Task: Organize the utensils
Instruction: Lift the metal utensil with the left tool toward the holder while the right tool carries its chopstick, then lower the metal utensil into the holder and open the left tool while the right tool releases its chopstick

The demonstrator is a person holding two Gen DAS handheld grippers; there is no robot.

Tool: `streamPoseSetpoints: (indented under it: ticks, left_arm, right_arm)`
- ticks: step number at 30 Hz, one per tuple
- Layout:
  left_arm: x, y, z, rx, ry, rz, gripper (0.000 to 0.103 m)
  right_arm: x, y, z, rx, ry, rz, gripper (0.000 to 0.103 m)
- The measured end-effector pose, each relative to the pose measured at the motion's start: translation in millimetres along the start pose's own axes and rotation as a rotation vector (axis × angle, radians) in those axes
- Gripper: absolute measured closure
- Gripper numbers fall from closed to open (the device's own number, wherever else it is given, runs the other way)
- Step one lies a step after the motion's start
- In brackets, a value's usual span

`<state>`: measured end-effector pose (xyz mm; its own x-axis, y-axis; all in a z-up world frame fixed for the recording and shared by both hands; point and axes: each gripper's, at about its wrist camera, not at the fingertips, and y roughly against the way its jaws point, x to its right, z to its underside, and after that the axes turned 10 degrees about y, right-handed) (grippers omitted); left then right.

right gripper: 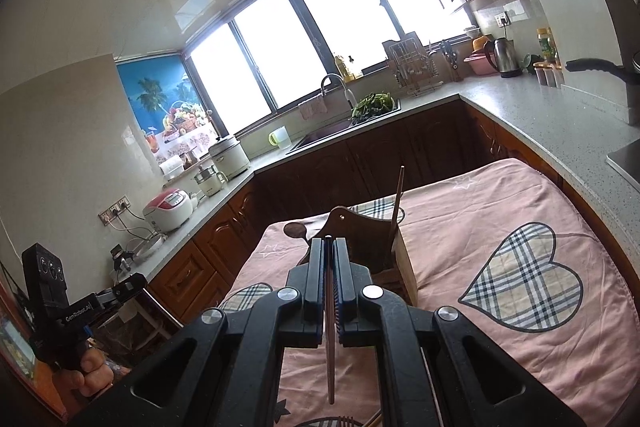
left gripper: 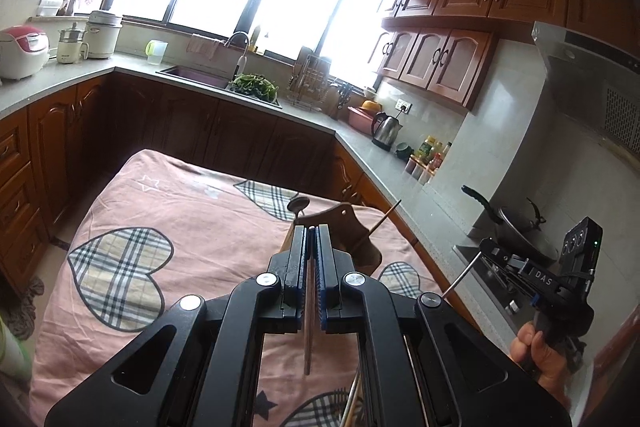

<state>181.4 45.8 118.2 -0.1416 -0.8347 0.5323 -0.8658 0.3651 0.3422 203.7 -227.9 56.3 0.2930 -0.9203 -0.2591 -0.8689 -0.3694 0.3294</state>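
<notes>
A wooden utensil holder [left gripper: 352, 231] stands on the pink-clothed table [left gripper: 192, 211], with one chopstick [left gripper: 386, 219] and a dark spoon [left gripper: 298, 205] standing in it. My left gripper [left gripper: 313, 229] is shut on a brown chopstick [left gripper: 307, 327], held just in front of the holder. My right gripper [right gripper: 330, 239] is shut on another brown chopstick [right gripper: 331, 347], close before the same holder [right gripper: 360, 227], which shows the chopstick [right gripper: 398, 195] and spoon [right gripper: 294, 229]. The right gripper also shows in the left wrist view [left gripper: 472, 263], with a thin stick poking out.
More utensils [left gripper: 352, 399] lie on the cloth below the left gripper; some show in the right wrist view [right gripper: 360, 421]. Counters [left gripper: 384, 163] with a sink [left gripper: 200, 75], kettle [left gripper: 386, 131], bottles and a stove with a pan [left gripper: 516, 223] surround the table.
</notes>
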Motion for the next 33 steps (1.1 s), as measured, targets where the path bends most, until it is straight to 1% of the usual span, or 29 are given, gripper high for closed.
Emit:
streamPoseSetpoints:
  ticks: [3, 9, 13, 16, 19, 21, 25, 28, 33]
  left_arm:
    - [7.4, -8.2, -16.1, 0.044, -0.005, 0.016, 0.100]
    - [17.5, -32.8, -50.2, 0.120, 0.020, 0.057, 0.100]
    - [20.6, -55.5, -71.2, 0.159, 0.041, 0.060, 0.100]
    - [18.1, -73.8, -80.3, 0.182, 0.057, 0.059, 0.100]
    - [12.6, -96.0, -81.0, 0.186, 0.074, 0.047, 0.100]
    - [6.9, -112.4, -77.1, 0.179, 0.085, 0.030, 0.100]
    - [-7.7, -142.7, -61.0, 0.141, 0.117, 0.001, 0.100]
    - [-17.1, -157.0, -47.6, 0.118, 0.133, -0.002, 0.100]
    - [-18.5, -171.9, -30.7, 0.099, 0.106, -0.030, 0.100]
  right_arm:
    - [6.9, -4.2, -13.2, 0.032, -0.006, 0.012, 0.099]
    - [19.9, -17.3, -42.6, 0.107, -0.011, 0.041, 0.099]
    - [30.5, -30.2, -62.6, 0.147, -0.020, 0.073, 0.099]
    - [38.9, -39.6, -73.1, 0.188, -0.021, 0.099, 0.099]
    - [45.5, -53.8, -77.4, 0.209, -0.014, 0.117, 0.099]
    - [48.9, -66.5, -75.3, 0.207, -0.004, 0.128, 0.099]
    - [58.9, -96.8, -60.7, 0.165, -0.012, 0.143, 0.099]
    - [66.9, -113.7, -44.8, 0.137, -0.026, 0.147, 0.099]
    - [73.1, -132.4, -21.3, 0.088, -0.041, 0.140, 0.099]
